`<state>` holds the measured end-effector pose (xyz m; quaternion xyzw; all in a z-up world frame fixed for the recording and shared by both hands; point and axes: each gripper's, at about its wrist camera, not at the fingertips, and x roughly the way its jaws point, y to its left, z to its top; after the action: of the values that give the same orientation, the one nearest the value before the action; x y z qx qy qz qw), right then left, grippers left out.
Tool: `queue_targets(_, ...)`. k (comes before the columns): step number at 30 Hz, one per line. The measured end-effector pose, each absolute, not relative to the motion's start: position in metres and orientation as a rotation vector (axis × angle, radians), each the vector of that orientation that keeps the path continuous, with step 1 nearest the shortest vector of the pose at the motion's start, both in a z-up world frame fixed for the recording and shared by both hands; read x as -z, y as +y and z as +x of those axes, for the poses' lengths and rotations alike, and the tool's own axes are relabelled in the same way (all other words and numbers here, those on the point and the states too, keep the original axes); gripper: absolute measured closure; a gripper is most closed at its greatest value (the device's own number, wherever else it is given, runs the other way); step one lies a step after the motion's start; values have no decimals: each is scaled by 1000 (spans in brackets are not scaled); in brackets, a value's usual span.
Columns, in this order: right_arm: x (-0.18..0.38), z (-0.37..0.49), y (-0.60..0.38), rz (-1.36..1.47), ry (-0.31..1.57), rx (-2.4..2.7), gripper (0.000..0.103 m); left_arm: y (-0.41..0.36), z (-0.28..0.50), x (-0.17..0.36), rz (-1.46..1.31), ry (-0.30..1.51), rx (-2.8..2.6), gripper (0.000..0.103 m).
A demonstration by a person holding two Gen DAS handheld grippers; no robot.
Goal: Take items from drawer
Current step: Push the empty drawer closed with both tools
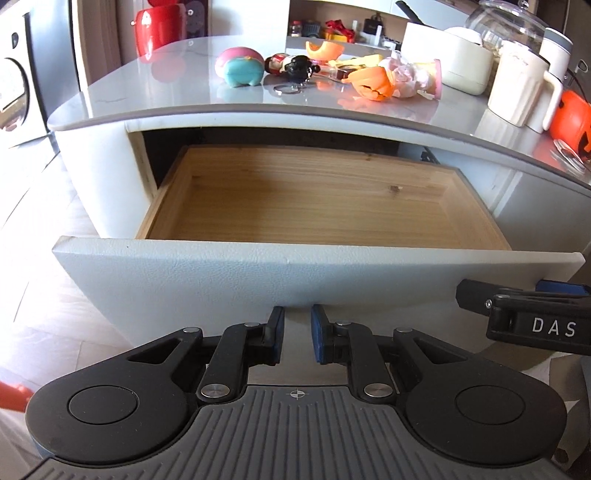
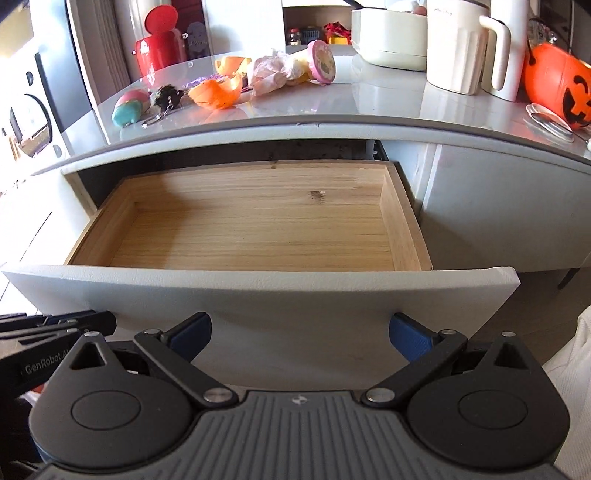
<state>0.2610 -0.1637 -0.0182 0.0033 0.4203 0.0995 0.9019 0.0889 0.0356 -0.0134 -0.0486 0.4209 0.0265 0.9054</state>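
Note:
The white drawer (image 1: 258,273) stands pulled out, and its wooden floor (image 2: 258,229) is bare in both views. On the grey tabletop (image 1: 155,88) above lie a pink and teal squishy toy (image 1: 240,66), a black keychain figure (image 1: 295,68), an orange shell piece (image 1: 369,83) and a pink doll (image 1: 410,75). My left gripper (image 1: 297,334) hovers just before the drawer front's lower edge, slightly open with nothing between its fingers. My right gripper (image 2: 301,332) is spread wide open in front of the same panel, further right, and holds nothing.
A white jug (image 2: 461,44), a cream pot (image 2: 388,33) and an orange pumpkin bucket (image 2: 557,92) stand at the right of the tabletop. A red container (image 1: 159,26) is at the back left. A washing machine (image 1: 14,85) stands far left.

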Motion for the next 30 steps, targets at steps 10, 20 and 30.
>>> queue_targets(10,26,322,-146,-19,763,-158,0,51,149,19,-172,811,-56,85)
queue_targets(20,46,315,-139,-118,699,-131,0,48,123,38,-79,599,-70,85)
queue_targets(30,52,356,-148,11,582,-110,0,49,166,48,-83,508,-94,85)
